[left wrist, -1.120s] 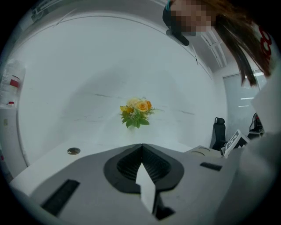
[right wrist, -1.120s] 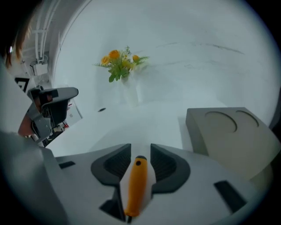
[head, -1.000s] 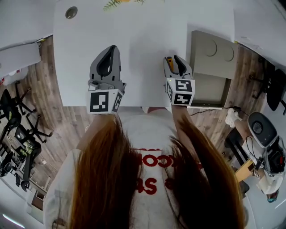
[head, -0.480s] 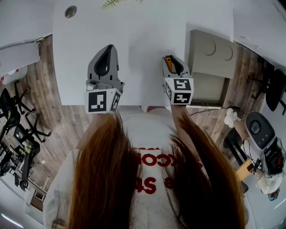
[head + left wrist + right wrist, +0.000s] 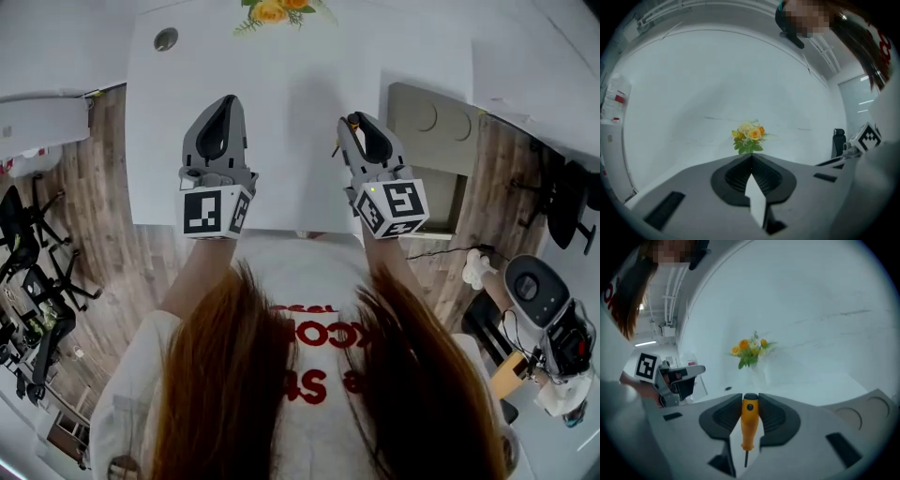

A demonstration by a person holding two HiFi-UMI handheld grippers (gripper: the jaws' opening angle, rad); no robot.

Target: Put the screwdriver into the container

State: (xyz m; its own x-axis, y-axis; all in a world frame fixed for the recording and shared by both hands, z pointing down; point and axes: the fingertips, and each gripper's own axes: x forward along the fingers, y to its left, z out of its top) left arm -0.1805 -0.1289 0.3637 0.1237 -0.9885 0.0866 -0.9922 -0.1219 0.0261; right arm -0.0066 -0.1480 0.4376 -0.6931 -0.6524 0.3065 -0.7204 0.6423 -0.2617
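Right now my right gripper (image 5: 361, 129), its jaws just closed onto the screwdriver (image 5: 749, 420) handle with the shaft pointing back along them, hangs left of the container (image 5: 417, 141).

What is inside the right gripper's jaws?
A screwdriver with an orange handle, its shaft pointing back toward the camera. The right gripper has just been closing its jaws on it. The jaws cover the sides of the handle.
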